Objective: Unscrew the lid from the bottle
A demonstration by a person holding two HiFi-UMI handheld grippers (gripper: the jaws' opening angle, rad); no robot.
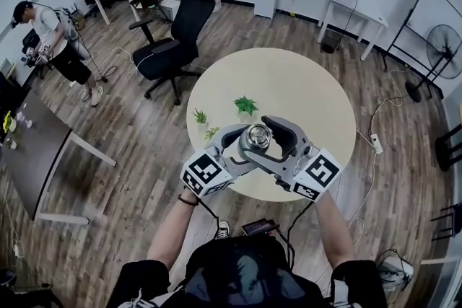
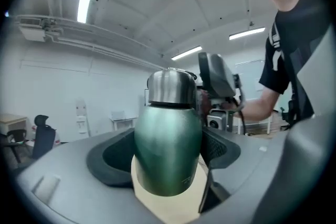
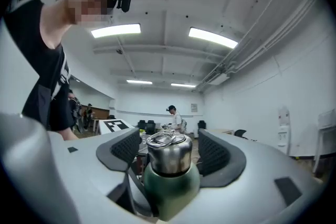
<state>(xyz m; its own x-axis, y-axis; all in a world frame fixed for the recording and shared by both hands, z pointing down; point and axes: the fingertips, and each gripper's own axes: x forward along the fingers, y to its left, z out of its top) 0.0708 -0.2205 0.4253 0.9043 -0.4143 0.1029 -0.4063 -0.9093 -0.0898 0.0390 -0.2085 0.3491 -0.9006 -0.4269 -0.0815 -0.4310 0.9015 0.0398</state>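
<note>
A green bottle [image 2: 168,149] with a steel lid [image 1: 256,136] is held upright above the round table's near side. My left gripper [image 1: 242,149] is shut on the green body, whose sides fill the gap between both pads [image 2: 223,147]. My right gripper [image 3: 169,153] reaches in from the other side at lid height. The lid [image 3: 169,152] stands between its ribbed pads [image 3: 126,147] with a gap on each side, so this gripper is open. In the left gripper view the lid [image 2: 170,86] shows with a right gripper finger [image 2: 215,75] just behind it.
Small green plants [image 1: 245,105] stand on the round cream table [image 1: 289,83] just beyond the grippers. A black office chair [image 1: 173,32] is at the table's far left. Another person [image 1: 50,32] stands far left beside a dark table [image 1: 29,148]. A fan [image 1: 442,50] is far right.
</note>
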